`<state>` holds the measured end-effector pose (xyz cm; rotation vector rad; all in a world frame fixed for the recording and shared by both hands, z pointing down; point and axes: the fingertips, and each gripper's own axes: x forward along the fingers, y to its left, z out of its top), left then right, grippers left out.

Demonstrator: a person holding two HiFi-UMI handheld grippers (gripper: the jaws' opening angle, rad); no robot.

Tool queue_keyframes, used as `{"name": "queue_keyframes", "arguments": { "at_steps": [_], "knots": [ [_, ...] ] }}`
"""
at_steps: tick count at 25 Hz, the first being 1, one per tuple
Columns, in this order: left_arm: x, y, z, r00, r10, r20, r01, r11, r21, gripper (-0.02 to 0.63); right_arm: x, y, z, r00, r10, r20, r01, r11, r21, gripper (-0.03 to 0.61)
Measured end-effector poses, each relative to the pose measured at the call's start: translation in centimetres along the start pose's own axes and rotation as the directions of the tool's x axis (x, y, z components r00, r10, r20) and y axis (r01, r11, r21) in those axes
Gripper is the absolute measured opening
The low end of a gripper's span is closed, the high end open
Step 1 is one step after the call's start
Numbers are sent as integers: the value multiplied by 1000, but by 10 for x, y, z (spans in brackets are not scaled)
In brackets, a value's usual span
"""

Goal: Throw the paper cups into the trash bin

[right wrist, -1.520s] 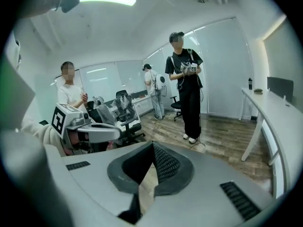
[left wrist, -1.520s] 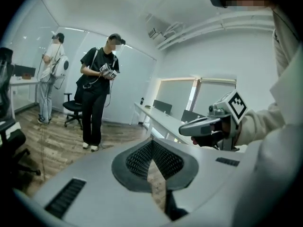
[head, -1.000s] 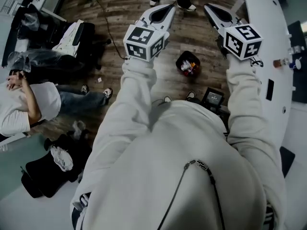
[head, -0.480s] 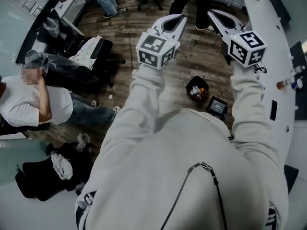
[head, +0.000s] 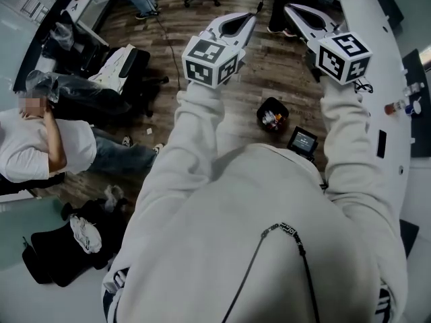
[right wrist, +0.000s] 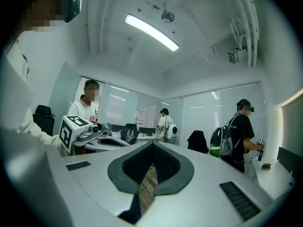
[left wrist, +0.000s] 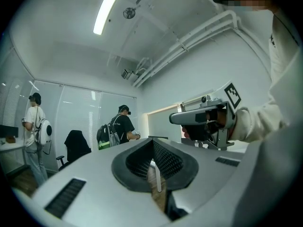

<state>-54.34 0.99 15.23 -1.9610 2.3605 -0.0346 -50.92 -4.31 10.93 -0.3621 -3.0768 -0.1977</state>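
No paper cup shows clearly in any view. A small black bin [head: 272, 115] stands on the wooden floor in front of me, with red and white things inside. Both grippers are held up at chest height above the floor. My left gripper [head: 248, 20] is shut, its jaws meeting with nothing between them [left wrist: 152, 144]. My right gripper [head: 295, 11] is also shut and empty [right wrist: 151, 148]. Each gripper shows in the other's view: the right gripper [left wrist: 203, 118] and the left gripper [right wrist: 90, 132].
A white curved table [head: 384, 52] runs along the right, with small bottles [head: 399, 106] on it. A black device [head: 302, 140] lies beside the bin. A seated person [head: 34, 150] and black chairs are at left, black bags [head: 74, 237] at lower left. People stand beyond.
The head view has shifted, so the bin and floor sit a little differently in the picture. Both grippers stay raised and shut, side by side.
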Motion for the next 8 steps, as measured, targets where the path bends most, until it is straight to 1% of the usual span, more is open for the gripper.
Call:
{"name": "queue_keyframes", "arguments": {
  "at_steps": [4, 8],
  "knots": [
    [5, 1, -1, 1000, -13, 7, 13, 1000, -6, 2, 1, -1, -3, 1000, -3, -12, 2, 1000, -10, 18],
    [14, 0, -3, 1000, -28, 11, 28, 1000, -8, 0, 2, -12, -10, 1000, -16, -18, 16, 1000, 7, 18]
  ]
}}
